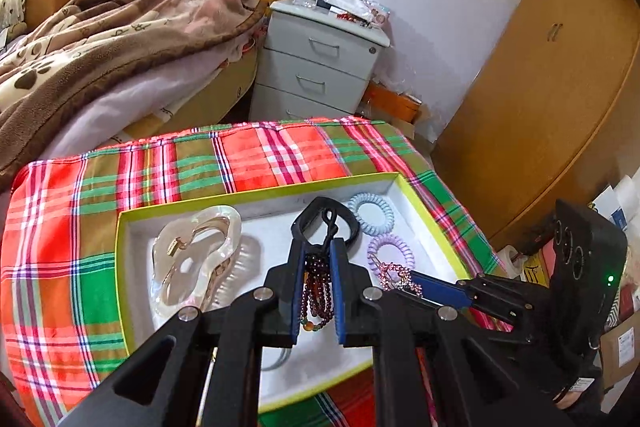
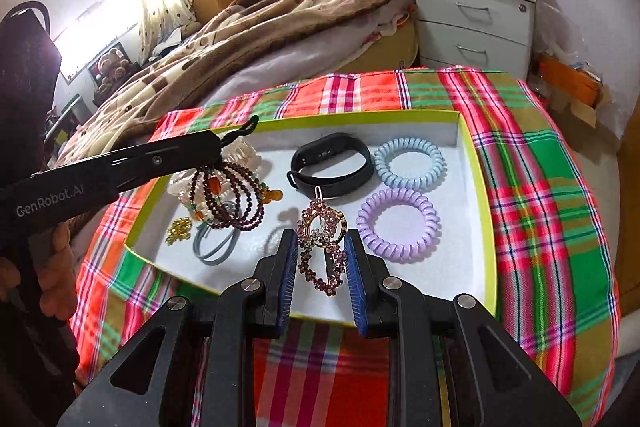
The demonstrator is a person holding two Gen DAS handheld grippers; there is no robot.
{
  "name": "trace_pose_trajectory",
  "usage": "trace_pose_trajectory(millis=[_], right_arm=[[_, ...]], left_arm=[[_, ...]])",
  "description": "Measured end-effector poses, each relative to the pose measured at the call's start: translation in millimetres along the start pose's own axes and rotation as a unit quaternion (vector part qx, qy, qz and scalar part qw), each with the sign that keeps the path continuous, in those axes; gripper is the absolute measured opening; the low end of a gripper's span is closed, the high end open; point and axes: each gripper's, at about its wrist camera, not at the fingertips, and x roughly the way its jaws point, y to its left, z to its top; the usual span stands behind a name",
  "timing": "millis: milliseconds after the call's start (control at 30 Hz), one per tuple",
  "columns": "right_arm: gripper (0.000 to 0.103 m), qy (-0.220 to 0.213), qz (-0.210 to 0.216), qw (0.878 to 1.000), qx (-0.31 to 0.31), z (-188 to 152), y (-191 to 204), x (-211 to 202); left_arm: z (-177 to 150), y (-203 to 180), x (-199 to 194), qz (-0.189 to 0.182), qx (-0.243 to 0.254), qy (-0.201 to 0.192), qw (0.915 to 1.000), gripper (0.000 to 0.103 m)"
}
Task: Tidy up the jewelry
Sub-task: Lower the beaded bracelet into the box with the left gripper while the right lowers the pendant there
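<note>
A white tray with a lime-green rim (image 1: 256, 193) (image 2: 478, 163) lies on a plaid cloth. My left gripper (image 1: 319, 247) is shut on a dark purple bead bracelet (image 1: 318, 285) and holds it hanging above the tray; the bracelet (image 2: 230, 193) also shows in the right wrist view. My right gripper (image 2: 322, 239) is shut on a purple rhinestone hair clip (image 2: 324, 247), held above the tray's near side; it also shows in the left wrist view (image 1: 396, 277). In the tray lie a black band (image 2: 332, 163), a blue coil tie (image 2: 408, 163), a purple coil tie (image 2: 398, 225) and a clear claw clip (image 1: 196, 259).
A gold trinket (image 2: 180, 229) and a grey hair tie (image 2: 218, 245) lie in the tray's left corner. The plaid cloth (image 2: 540, 155) covers the surface. A bed with a brown blanket (image 1: 100, 35) and a grey drawer unit (image 1: 320, 59) stand behind. A wooden wardrobe (image 1: 552, 107) is at right.
</note>
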Motion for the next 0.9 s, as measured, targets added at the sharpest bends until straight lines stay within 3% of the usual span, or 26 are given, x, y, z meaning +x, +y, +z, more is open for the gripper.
trace_pose_trajectory(millis=[367,467,900], right_arm=[[0.025,0.023,-0.016,1.0,-0.009,3,-1,18],[0.025,0.026,-0.019,0.999,-0.014,3,0,20],[0.025,0.032,-0.035,0.999,-0.026,5,3,26]], left_arm=[[-3,14,23,0.036,-0.003,0.018,0.9992,0.013],[-6,13,27,0.064,0.015,0.022,0.9976,0.013],[-10,15,33,0.068,0.013,0.032,0.9971,0.014]])
